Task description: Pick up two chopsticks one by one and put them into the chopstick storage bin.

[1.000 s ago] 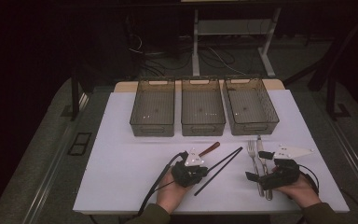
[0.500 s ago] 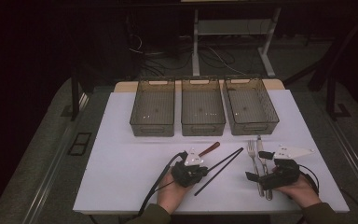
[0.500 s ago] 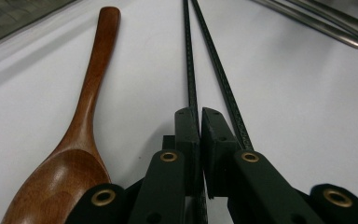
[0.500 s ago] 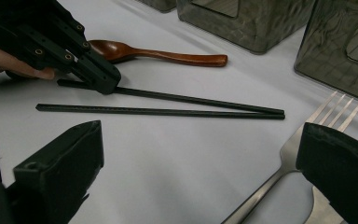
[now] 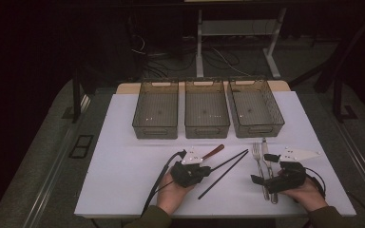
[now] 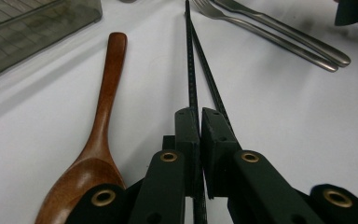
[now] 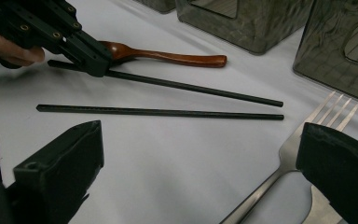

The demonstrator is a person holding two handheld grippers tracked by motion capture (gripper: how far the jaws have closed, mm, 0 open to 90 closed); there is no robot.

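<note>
Gripping one black chopstick (image 6: 192, 88), the left gripper (image 6: 199, 116) has its jaws drawn narrow on the stick near its near end, low over the white table (image 5: 123, 175). In the left gripper view the held chopstick runs straight ahead from the jaws, its far tip meeting that of the second chopstick (image 6: 213, 88), which slants off beside the right jaw. In the high view both lie on a diagonal, from the near left up toward the bins (image 5: 156, 127). A wooden spoon (image 6: 103, 112) lies just left of the jaws, bowl toward the hand. The right gripper (image 7: 200, 158) stands wide, holding nothing, with a fork (image 7: 303, 149) beside one jaw.
</note>
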